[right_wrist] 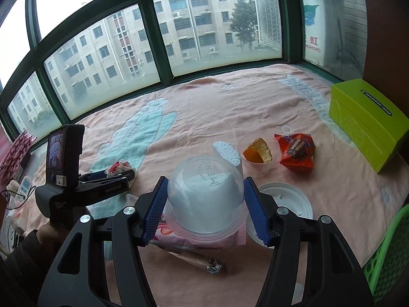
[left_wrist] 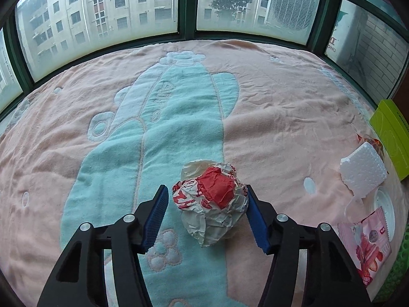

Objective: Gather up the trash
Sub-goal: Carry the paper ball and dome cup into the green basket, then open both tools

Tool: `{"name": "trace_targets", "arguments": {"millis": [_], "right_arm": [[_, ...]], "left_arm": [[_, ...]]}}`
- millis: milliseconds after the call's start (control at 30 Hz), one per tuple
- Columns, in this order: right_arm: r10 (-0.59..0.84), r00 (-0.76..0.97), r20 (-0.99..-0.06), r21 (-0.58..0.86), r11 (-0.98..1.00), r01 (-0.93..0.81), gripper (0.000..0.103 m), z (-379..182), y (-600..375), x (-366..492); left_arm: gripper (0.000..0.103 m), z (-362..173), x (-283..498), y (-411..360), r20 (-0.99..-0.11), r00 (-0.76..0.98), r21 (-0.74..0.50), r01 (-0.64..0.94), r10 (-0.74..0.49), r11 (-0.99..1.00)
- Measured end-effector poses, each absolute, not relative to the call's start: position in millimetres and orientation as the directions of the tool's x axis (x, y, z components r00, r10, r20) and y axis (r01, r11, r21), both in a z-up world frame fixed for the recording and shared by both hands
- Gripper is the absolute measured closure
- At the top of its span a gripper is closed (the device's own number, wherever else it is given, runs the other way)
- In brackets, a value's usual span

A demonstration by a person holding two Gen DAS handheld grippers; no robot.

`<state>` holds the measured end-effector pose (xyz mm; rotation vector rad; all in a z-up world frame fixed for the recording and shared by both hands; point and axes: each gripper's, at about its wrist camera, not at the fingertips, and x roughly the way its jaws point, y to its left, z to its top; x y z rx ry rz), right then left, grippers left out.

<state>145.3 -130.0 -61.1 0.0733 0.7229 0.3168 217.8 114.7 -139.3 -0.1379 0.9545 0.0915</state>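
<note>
A crumpled red-and-white paper wrapper [left_wrist: 213, 202] lies on the pink and teal blanket [left_wrist: 271, 117]. My left gripper [left_wrist: 207, 213] is open around it; the right pad touches the paper, the left pad stands just off it. The wrapper [right_wrist: 119, 166] and left gripper [right_wrist: 120, 176] also show in the right wrist view. My right gripper [right_wrist: 204, 208] is open around an upturned clear plastic cup [right_wrist: 204, 194], which lies over a pink snack packet [right_wrist: 168, 232]; both pads sit at the cup's sides.
A white foam piece [left_wrist: 363, 171], a white lid [right_wrist: 288, 199], a small cup with orange peel [right_wrist: 258, 156], an orange snack bag [right_wrist: 296, 152] and a foil wrapper [right_wrist: 202, 261] lie nearby. A lime-green box [right_wrist: 368, 122] stands at right. A green basket [right_wrist: 388, 253] is at bottom right.
</note>
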Motion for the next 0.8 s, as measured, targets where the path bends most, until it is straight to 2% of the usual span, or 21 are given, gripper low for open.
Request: {"name": "trace_targets", "arguments": {"millis": [67, 200, 433, 800], "right_arm": [[0.299, 0.712, -0.636, 0.17, 0.954, -0.248, 0.043, -60, -133, 141], [0.291, 0.722, -0.628, 0.179, 0.957, -0.23, 0.043, -58, -141, 131], [0.27, 0.744, -0.611, 0.182, 0.963, -0.2, 0.043, -50, -159, 112], [0.191, 0.792, -0.579, 0.156, 0.98, -0.122, 0.043, -35, -201, 74]], "left_arm": [[0.058, -137, 218, 112, -0.813, 0.582, -0.079, -0.132, 0.012, 0.988], [0.061, -128, 212, 108, -0.798, 0.602, -0.084, -0.13, 0.011, 0.988], [0.062, -83, 186, 102, -0.731, 0.682, -0.091, -0.124, 0.019, 0.988], [0.062, -17, 136, 49, -0.63, 0.77, -0.16, -0.008, -0.096, 0.987]]}}
